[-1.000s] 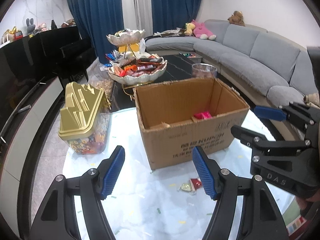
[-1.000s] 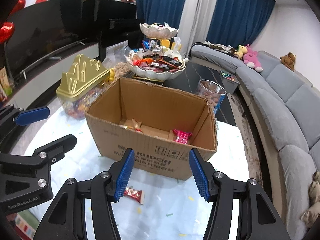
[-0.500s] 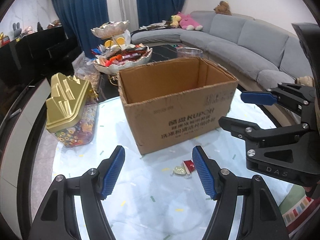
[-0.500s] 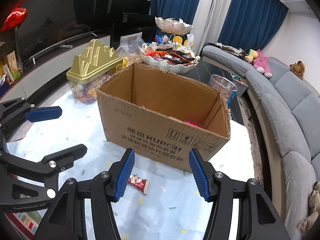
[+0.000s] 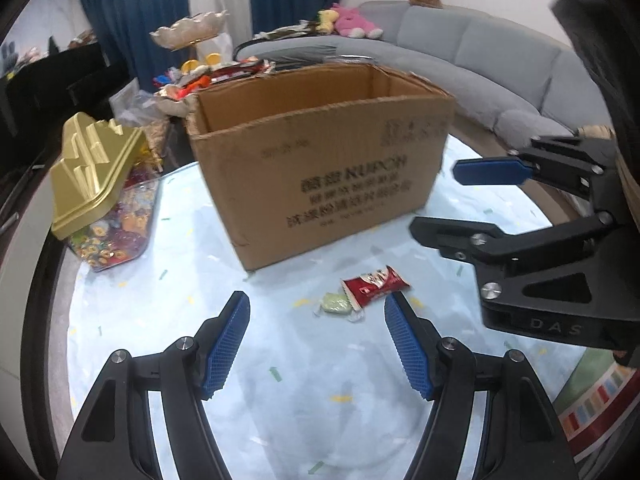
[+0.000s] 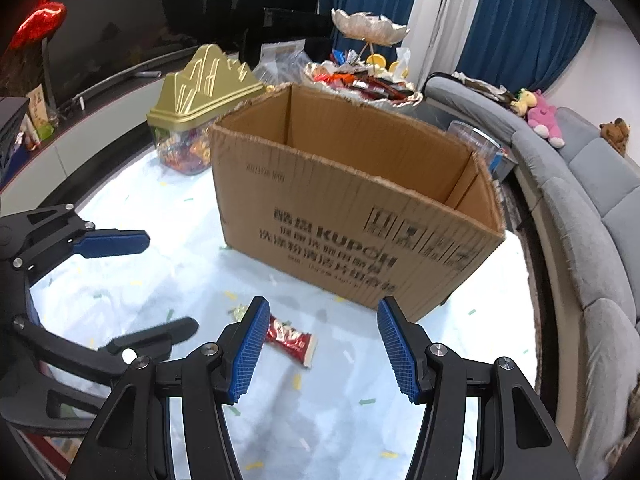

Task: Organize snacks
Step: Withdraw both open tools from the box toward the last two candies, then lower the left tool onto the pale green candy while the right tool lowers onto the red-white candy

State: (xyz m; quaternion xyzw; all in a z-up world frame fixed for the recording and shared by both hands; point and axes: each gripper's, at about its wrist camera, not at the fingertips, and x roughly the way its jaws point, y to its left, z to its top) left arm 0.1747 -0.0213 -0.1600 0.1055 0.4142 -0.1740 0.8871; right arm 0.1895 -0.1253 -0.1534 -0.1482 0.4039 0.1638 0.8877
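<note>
Both grippers hang released — left gripper [image 5: 316, 344], right gripper [image 6: 320, 350] — the red snack packet [image 5: 374, 283] lying on the tabletop [image 5: 160, 320] just beyond their spread fingers [image 5: 224, 346].

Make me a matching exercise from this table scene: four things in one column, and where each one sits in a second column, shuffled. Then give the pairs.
Things
1. cardboard box
2. red snack packet
3. green candy
4. gold-lidded jar

Places
A. touching the red packet, on the side toward the left hand-held gripper
B. left of the box in both views, full of coloured sweets
C. middle of the table, open at the top
D. flat on the table in front of the box, ahead of the right hand-held gripper

Pairs: 1-C, 2-D, 3-A, 4-B
</note>
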